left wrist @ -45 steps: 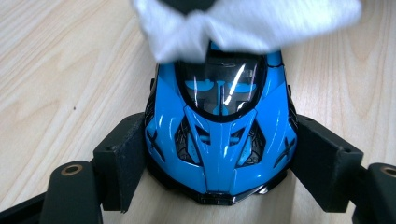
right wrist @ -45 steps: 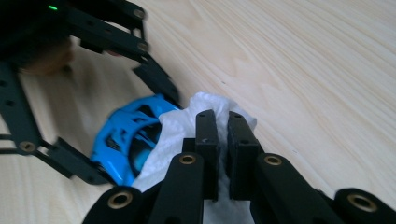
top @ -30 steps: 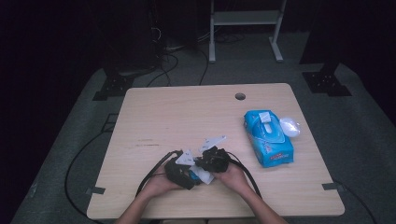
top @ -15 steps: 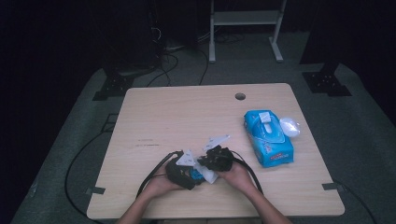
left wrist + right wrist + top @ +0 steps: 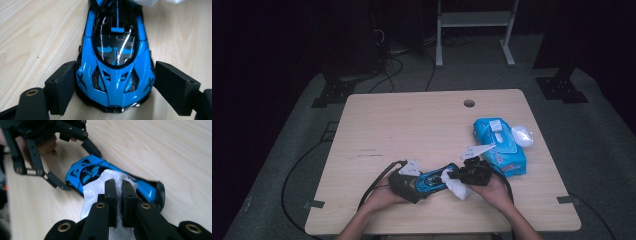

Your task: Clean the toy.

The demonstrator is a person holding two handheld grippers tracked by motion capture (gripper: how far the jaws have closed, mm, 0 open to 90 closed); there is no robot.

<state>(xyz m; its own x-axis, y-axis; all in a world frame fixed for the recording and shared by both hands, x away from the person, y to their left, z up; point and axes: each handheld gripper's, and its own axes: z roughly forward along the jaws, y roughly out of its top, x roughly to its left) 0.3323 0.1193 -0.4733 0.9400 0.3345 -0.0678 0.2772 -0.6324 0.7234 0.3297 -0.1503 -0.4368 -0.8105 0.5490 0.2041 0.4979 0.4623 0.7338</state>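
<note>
Toy car lies on the worktop between the left gripper's just-widened jaws, steadied so the right gripper, clamping a wet wipe, can clean it.

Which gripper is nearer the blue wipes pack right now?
Right. The right gripper, shut on a white wipe, sits just beside the wipes pack; the left gripper, around the toy car, is farther away.
</note>
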